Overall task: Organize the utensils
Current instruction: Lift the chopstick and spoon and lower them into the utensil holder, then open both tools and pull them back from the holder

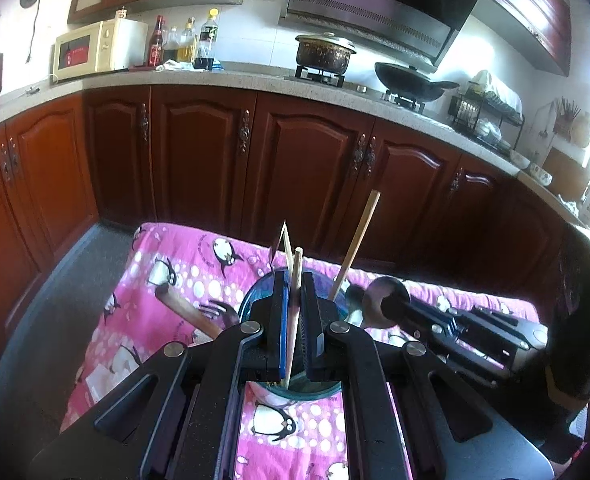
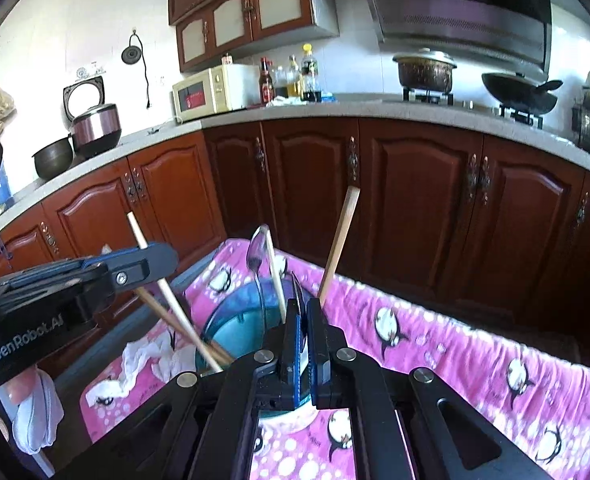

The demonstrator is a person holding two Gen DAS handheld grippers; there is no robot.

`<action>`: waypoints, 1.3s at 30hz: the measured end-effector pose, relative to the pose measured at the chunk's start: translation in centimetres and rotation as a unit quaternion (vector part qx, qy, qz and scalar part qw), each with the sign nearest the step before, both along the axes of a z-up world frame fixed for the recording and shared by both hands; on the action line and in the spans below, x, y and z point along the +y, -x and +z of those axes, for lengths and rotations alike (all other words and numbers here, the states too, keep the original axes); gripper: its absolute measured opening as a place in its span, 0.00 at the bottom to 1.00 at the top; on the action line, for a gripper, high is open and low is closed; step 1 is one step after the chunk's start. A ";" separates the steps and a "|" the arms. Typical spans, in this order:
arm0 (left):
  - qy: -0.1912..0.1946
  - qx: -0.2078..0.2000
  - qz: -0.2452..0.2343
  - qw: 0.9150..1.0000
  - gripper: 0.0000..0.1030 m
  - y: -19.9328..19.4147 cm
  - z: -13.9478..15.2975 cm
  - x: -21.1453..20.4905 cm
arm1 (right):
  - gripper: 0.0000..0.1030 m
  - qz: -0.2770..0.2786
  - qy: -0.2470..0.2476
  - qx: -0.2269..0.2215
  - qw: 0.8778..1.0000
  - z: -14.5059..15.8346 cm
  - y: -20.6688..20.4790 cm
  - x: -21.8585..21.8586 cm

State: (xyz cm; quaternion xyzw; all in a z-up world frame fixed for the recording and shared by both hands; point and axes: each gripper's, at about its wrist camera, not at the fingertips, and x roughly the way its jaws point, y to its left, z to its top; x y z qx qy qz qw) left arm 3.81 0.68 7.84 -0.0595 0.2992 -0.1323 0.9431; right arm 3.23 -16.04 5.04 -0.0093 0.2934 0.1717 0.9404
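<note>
Left wrist view shows our left gripper (image 1: 294, 312) clamped narrowly on a light chopstick (image 1: 296, 280), held just above the blue-rimmed cup (image 1: 251, 300) that stands on the pink penguin cloth (image 1: 183, 264). Another chopstick (image 1: 355, 244) already leans in the cup, so we judge the sorting partly done. In the right wrist view our right gripper (image 2: 304, 332) is closed on the handle of a metal spoon (image 2: 257, 250), whose bowl stands up over the cup (image 2: 231, 332); a pale chopstick (image 2: 275, 276) rises beside it, and the leaning one (image 2: 339, 240) shows behind. From here the left gripper (image 2: 135, 268) comes in at the side with its chopstick (image 2: 151, 260) slanting down toward the cup's rim. Left of the cup a wooden handle (image 1: 187, 310) lies on the cloth beside what looks like a dark fork (image 1: 219, 310), with a crumpled white rag (image 2: 143, 356) close by. We reckon both held pieces must yet be dropped in, and those loose pieces gathered after.
</note>
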 end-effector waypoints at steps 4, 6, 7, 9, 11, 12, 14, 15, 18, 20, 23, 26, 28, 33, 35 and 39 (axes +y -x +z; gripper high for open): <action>-0.003 0.007 0.002 1.000 0.04 0.1 -0.6 -0.2 | 0.03 0.002 -0.001 0.019 1.000 -1.0 0.2 -0.2; -0.007 0.008 0.003 1.000 0.04 0.2 -0.9 -0.5 | 0.03 -0.001 -0.007 0.023 1.000 -1.3 0.1 -0.4; -0.009 0.009 0.003 1.000 0.04 0.1 -0.9 -0.6 | 0.03 -0.002 -0.010 0.025 1.000 -1.3 0.0 -0.6; -0.009 0.014 0.001 1.000 0.04 0.1 -1.0 -0.9 | 0.04 0.000 -0.023 0.035 0.999 -1.4 -0.1 -1.0; -0.007 0.019 0.001 1.000 0.04 0.1 -1.1 -0.9 | 0.04 0.002 -0.042 0.047 0.998 -1.5 -0.2 -1.5; -0.005 0.021 0.002 1.000 0.04 0.1 -1.2 -0.9 | 0.06 0.002 -0.046 0.050 0.998 -1.6 -0.2 -1.6; -0.002 0.025 0.003 1.000 0.04 0.1 -1.2 -0.8 | 0.09 0.001 -0.047 0.048 0.998 -1.5 0.0 -1.7; -0.002 0.028 0.003 1.000 0.05 0.1 -1.3 -0.9 | 0.09 0.000 -0.046 0.047 0.998 -1.5 0.1 -1.8; -0.001 0.035 0.002 0.999 0.12 0.2 -1.4 -0.9 | 0.09 -0.002 -0.051 0.052 0.997 -1.5 0.2 -2.0; 0.000 0.035 0.003 0.999 0.25 0.3 -1.3 -0.8 | 0.13 -0.005 -0.052 0.054 0.997 -1.5 0.4 -2.2; 0.008 0.033 0.005 0.999 0.34 0.6 -1.0 -0.7 | 0.25 -0.010 -0.057 0.053 0.997 -1.4 0.7 -2.5; 0.012 0.030 0.004 0.999 0.41 1.3 -0.6 -0.6 | 0.27 -0.014 -0.064 0.052 0.996 -1.0 1.1 -3.0; 0.012 0.025 0.002 1.000 0.43 1.9 -0.3 -0.6 | 0.27 -0.019 -0.070 0.052 0.996 -0.9 1.6 -3.4; 0.003 0.013 0.014 1.000 0.47 3.6 -0.1 -0.4 | 0.36 -0.034 -0.078 0.042 0.996 -0.2 3.2 -4.3; -0.003 0.016 0.020 1.000 0.47 4.2 -0.3 -0.4 | 0.37 -0.038 -0.077 0.044 0.995 0.0 3.8 -4.5; -0.021 0.019 0.032 0.999 0.47 5.4 -0.8 -0.4 | 0.41 -0.054 -0.075 0.049 0.995 -0.1 5.0 -4.7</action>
